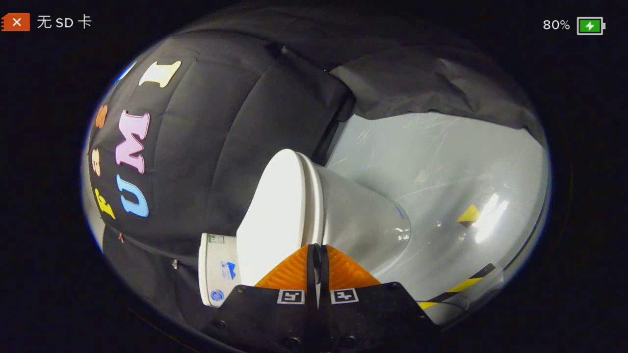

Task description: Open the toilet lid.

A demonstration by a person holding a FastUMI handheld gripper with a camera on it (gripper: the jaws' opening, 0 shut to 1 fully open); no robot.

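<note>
Just ahead of the tongs (316, 252), the toilet lid (277, 215) is lying down on the seat, its broad white top turning to one side of the fingertips because the view is rolled over. The fingers are pressing together with barely a slit between them, and they are gripping nothing. Their tips are pointing at the seam where the lid's rim is meeting the seat (315, 206), close to it, though I cannot tell whether they are touching it. On the other side of the fingertips the toilet bowl (363, 220) is curving away toward the pale floor (441, 162), where yellow and black tape (461, 287) is running. Beyond the lid, the cistern (216, 267) is standing against the black cloth wall (221, 137).

The task is looking barely begun, since the lid is still resting flat. The main risk, as I judge it, is that the closed tips are aiming at a smooth, rounded rim and may be slipping off rather than hooking under it. Catching the seat along with the lid would be lifting both together. If the tips are wedging in at too steep an angle, they could be jamming against the porcelain, and a lid raised only partway may be dropping back with a knock.
</note>
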